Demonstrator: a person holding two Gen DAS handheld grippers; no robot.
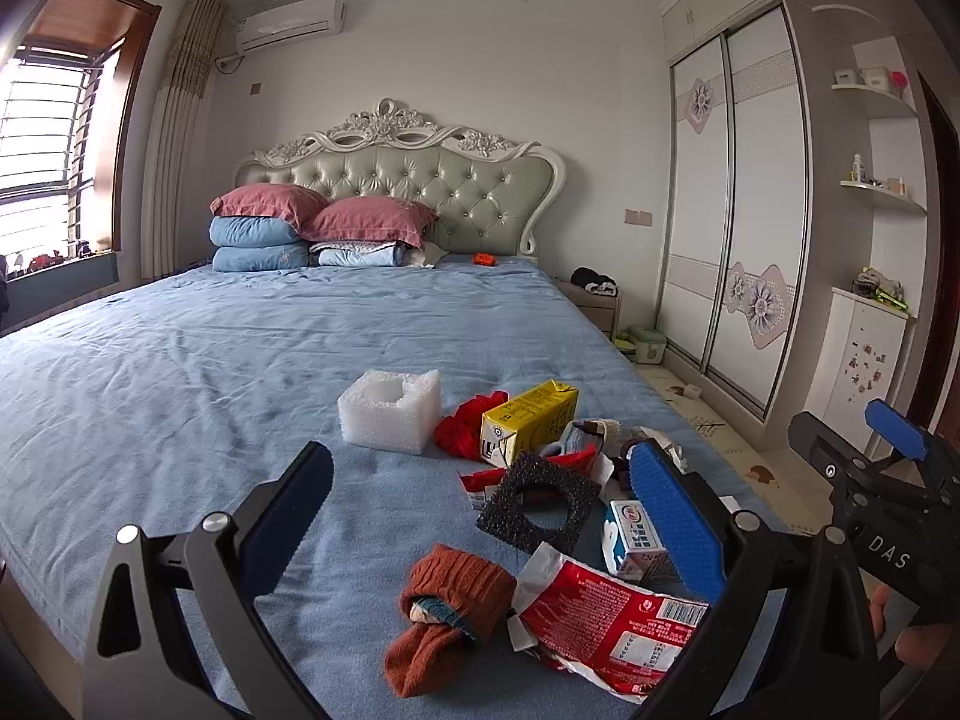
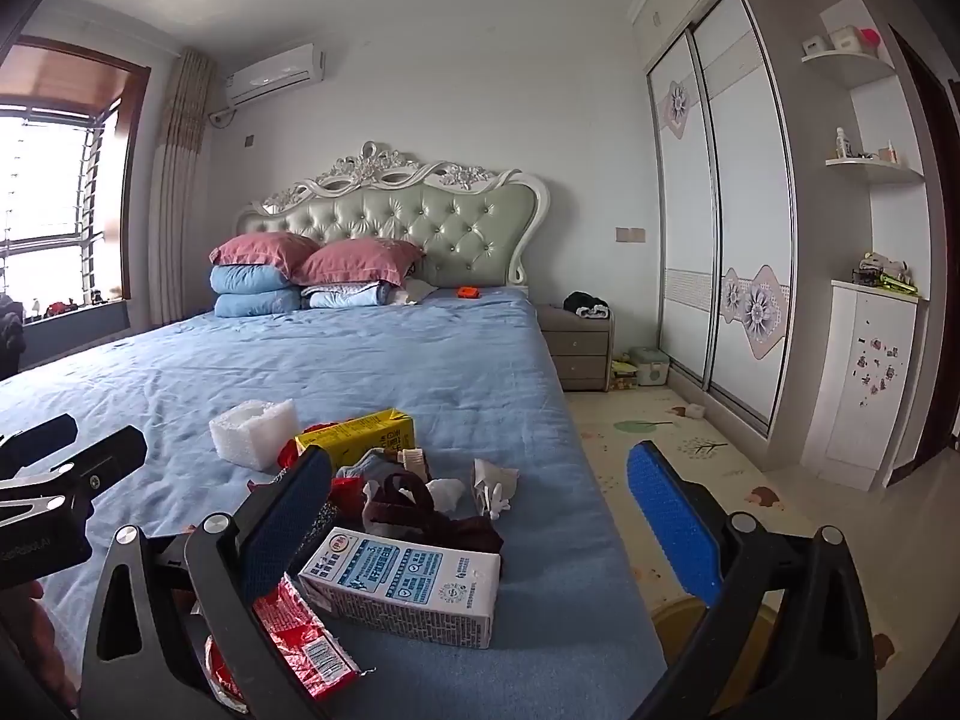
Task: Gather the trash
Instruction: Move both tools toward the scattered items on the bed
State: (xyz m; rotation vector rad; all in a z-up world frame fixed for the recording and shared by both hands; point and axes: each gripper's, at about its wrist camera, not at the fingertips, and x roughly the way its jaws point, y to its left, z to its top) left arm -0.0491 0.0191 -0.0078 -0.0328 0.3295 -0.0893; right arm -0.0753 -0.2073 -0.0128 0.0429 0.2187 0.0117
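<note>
Both the left gripper [image 1: 480, 516] and right gripper [image 2: 480, 516] stand fully open and empty over the bed [image 1: 180, 360], the milk carton [image 2: 402, 585] lying lower centre between the right jaws, long axis crosswise, nearer the right hand

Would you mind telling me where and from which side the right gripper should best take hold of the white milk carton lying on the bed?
Probably across the two long side faces of the white milk carton, near its middle, coming from above. It lies flat on the bed, and the open right gripper looks wide enough to span it.
</note>
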